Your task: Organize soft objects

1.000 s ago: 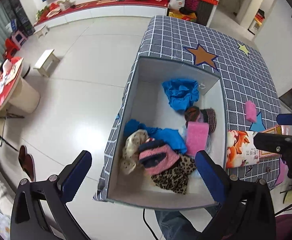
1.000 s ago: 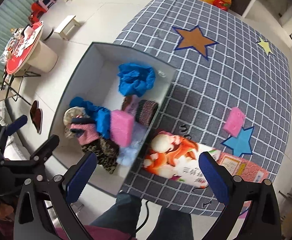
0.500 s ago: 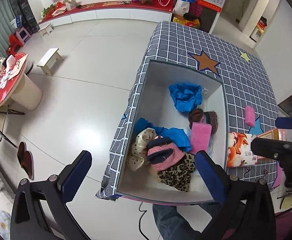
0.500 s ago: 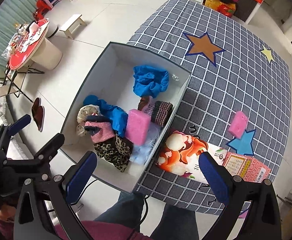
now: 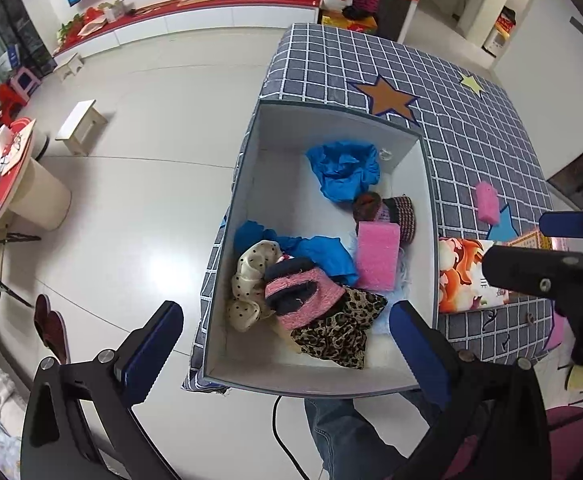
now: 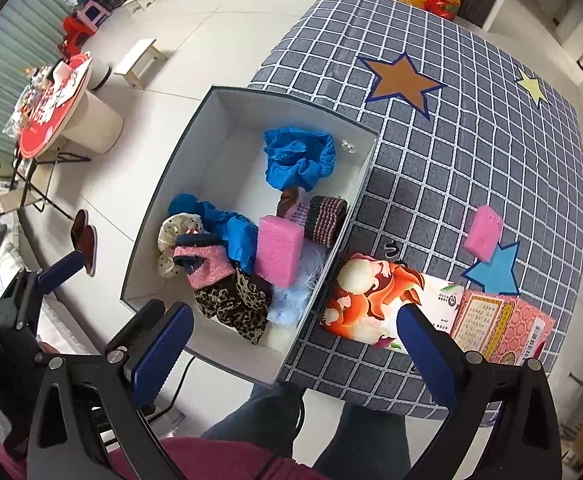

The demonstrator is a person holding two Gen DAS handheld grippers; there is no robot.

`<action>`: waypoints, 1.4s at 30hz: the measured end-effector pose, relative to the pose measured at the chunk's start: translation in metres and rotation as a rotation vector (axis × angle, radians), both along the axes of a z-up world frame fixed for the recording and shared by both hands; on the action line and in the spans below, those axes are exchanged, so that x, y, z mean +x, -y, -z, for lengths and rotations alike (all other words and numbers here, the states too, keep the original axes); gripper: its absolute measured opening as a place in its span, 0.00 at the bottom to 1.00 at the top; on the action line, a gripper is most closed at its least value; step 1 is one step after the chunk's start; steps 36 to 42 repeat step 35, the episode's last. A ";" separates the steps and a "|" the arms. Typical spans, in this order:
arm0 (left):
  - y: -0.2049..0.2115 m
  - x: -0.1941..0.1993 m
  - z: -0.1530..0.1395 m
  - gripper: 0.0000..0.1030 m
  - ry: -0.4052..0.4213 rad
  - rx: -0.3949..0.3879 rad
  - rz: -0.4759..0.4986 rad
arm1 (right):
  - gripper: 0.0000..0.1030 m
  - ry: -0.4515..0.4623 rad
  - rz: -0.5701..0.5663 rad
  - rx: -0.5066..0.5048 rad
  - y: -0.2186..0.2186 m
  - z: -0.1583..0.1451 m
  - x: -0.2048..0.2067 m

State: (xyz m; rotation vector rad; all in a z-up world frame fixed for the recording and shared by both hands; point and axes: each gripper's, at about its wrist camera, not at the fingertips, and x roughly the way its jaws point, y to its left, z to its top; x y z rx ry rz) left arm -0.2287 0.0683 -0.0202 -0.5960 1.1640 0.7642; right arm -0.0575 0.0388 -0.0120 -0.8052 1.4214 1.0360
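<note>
Most of the soft things are already lying in the white box (image 6: pixel 195 128): blue cloths (image 6: pixel 297 158), a pink sponge (image 6: pixel 278 255), a pink knit piece (image 6: pixel 207 262) and a leopard-print fabric (image 6: pixel 233 304) are piling up at its near end. A second pink sponge (image 6: pixel 483 233) is still sitting out on the checked table (image 6: pixel 471 120) beyond the printed packet (image 6: pixel 383 300), so I judge you are nearly finished, with that one left. You are holding both the left hand-held gripper (image 5: pixel 285 350) and the right hand-held gripper (image 6: pixel 295 350) spread wide and empty above the box's near edge.
</note>
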 end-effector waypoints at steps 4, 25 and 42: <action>-0.001 0.003 0.003 1.00 -0.015 -0.007 0.002 | 0.99 -0.009 0.022 0.004 0.001 0.000 0.005; 0.001 0.017 0.012 1.00 -0.049 -0.037 0.012 | 1.00 0.011 -0.032 -0.008 -0.002 0.009 -0.002; 0.009 0.015 0.000 1.00 0.024 0.031 0.041 | 0.99 0.003 -0.025 -0.004 0.000 0.010 0.000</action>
